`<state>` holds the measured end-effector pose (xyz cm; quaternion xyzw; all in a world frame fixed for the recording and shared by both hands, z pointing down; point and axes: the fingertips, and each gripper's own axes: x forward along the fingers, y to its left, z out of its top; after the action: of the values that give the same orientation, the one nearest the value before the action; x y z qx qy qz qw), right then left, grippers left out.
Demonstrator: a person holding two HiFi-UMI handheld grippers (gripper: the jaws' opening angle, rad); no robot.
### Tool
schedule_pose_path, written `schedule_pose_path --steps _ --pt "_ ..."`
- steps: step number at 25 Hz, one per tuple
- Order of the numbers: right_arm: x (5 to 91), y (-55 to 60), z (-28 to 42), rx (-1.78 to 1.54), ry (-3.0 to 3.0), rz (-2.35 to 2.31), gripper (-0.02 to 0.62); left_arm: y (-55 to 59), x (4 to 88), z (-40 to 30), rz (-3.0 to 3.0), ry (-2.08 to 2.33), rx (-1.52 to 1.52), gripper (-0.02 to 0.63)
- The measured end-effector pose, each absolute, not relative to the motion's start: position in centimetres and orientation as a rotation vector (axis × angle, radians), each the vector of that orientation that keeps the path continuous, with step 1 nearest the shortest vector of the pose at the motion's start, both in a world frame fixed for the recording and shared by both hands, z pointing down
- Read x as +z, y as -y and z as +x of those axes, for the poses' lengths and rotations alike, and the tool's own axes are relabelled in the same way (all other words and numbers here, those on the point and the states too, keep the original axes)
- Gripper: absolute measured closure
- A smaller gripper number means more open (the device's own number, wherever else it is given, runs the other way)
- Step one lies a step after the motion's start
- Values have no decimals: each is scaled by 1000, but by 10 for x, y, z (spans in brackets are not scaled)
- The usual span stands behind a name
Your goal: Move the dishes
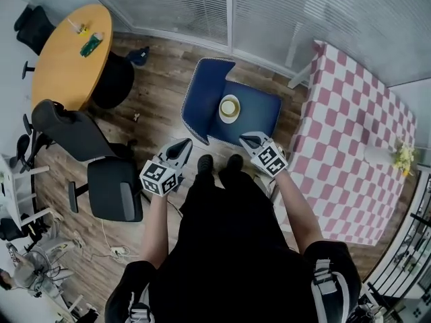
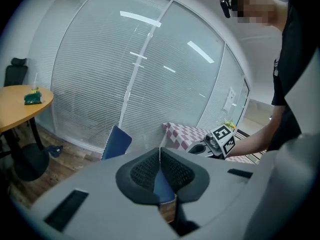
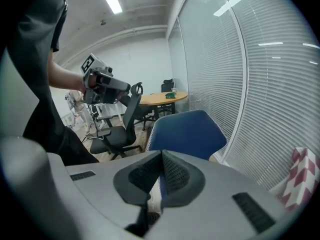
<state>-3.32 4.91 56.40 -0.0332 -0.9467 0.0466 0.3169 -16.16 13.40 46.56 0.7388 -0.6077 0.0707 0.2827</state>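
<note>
In the head view a pale yellow bowl on a white plate (image 1: 229, 107) sits on the seat of a blue chair (image 1: 256, 110) straight ahead of the person. My left gripper (image 1: 182, 144) hovers short of the chair's left front edge, and my right gripper (image 1: 251, 138) is over its front right edge. The pads of both are closed together with nothing between them. In the left gripper view the left gripper (image 2: 160, 151) points at the blue chair's back (image 2: 116, 143), with the right gripper (image 2: 216, 144) to its right. The right gripper (image 3: 161, 155) faces the chair (image 3: 187, 133). The dishes are hidden in both gripper views.
A pink-and-white checked table (image 1: 350, 153) with a vase of flowers (image 1: 403, 159) stands to the right of the chair. At the left are a black office chair (image 1: 111, 184) and a round wooden table (image 1: 67, 52). Window blinds (image 1: 202, 5) run behind the chair. Cables lie on the wood floor (image 1: 114, 251).
</note>
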Motion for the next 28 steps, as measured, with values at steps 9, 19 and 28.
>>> schedule_pose_path --steps 9,19,28 --pt "583 -32 -55 207 2444 38 578 -97 481 -184 2067 1470 191 581" --pt "628 -17 -78 358 2421 267 578 -73 504 -214 2155 1291 251 581" --pt "677 -1 -100 445 2406 313 578 -63 530 -215 2180 1213 269 581"
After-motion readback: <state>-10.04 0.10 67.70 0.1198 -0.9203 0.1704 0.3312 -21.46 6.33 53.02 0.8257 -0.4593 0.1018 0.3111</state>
